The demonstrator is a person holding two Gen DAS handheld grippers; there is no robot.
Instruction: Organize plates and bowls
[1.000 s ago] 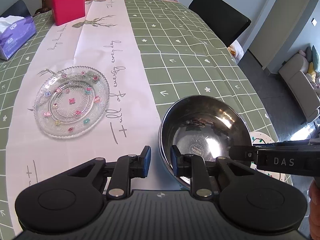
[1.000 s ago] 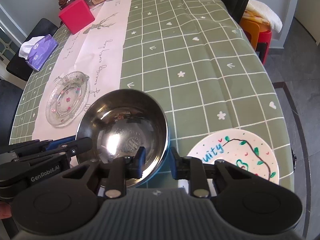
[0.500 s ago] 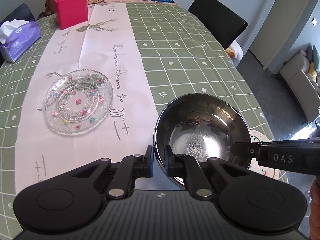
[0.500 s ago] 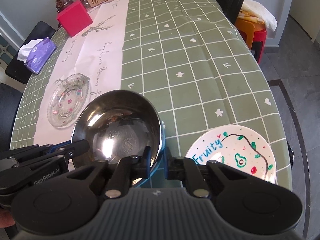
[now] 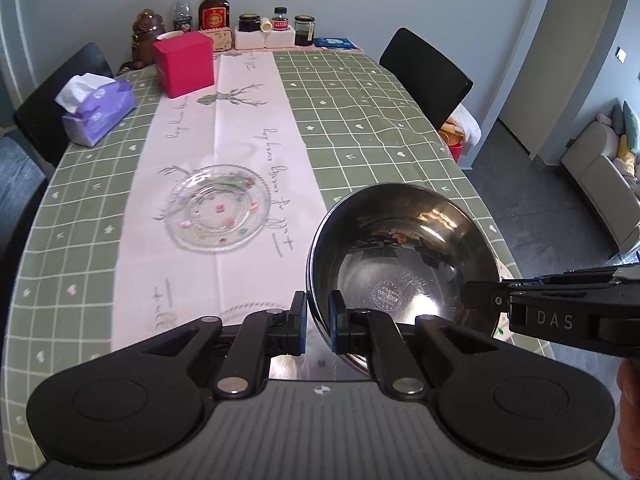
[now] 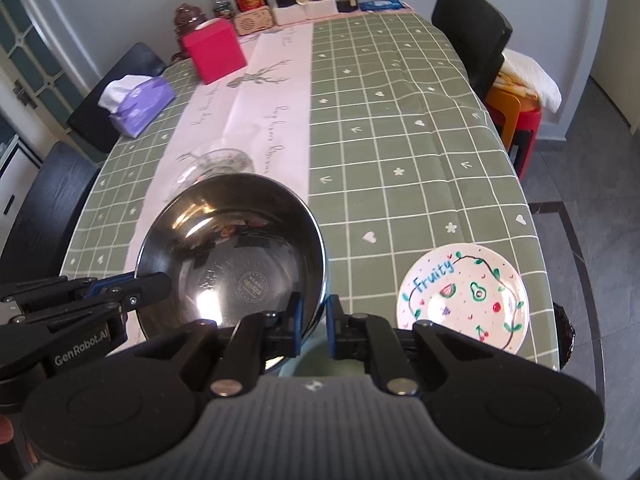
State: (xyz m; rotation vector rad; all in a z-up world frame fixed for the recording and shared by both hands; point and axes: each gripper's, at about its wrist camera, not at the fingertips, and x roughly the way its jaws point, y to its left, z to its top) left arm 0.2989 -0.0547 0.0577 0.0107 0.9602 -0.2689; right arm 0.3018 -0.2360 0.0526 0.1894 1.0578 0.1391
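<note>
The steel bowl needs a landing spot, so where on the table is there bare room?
The steel bowl has bare green cloth right of the runner, up to the black chair. Crowded: the far edge with bottles, and near the glass plate and Fruity plate.

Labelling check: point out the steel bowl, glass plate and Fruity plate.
steel bowl [image 5: 400, 264]: left wrist view, inner wall.
glass plate [image 5: 218, 212]: left wrist view, centre.
Fruity plate [image 6: 464, 296]: right wrist view, painted face.

Both grippers closed onto steel bowl [image 5: 404, 256] rim and lifted it clear above the table, glass plate [image 5: 218, 212] now farther below.
</note>
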